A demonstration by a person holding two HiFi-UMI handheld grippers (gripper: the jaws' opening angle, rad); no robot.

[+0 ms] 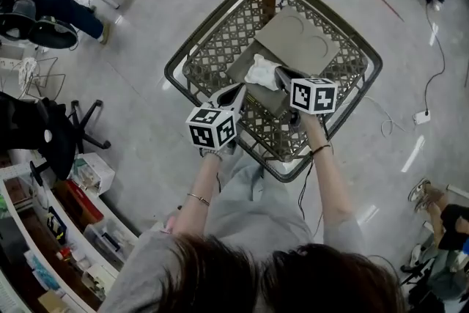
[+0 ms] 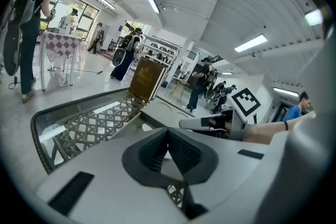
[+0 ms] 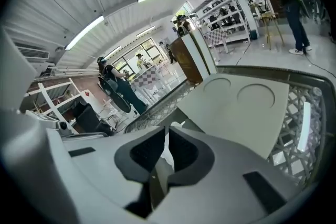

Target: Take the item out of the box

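Item just beside right tool.

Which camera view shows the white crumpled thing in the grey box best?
The head view: there the white crumpled thing lies in full sight in the open grey box. The right gripper view shows only a white sliver of it between its tongs. The left gripper view shows nothing sure of it.

Open box, raised lid behind

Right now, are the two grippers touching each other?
Apart. The head view shows the white item between the left gripper and the right gripper.
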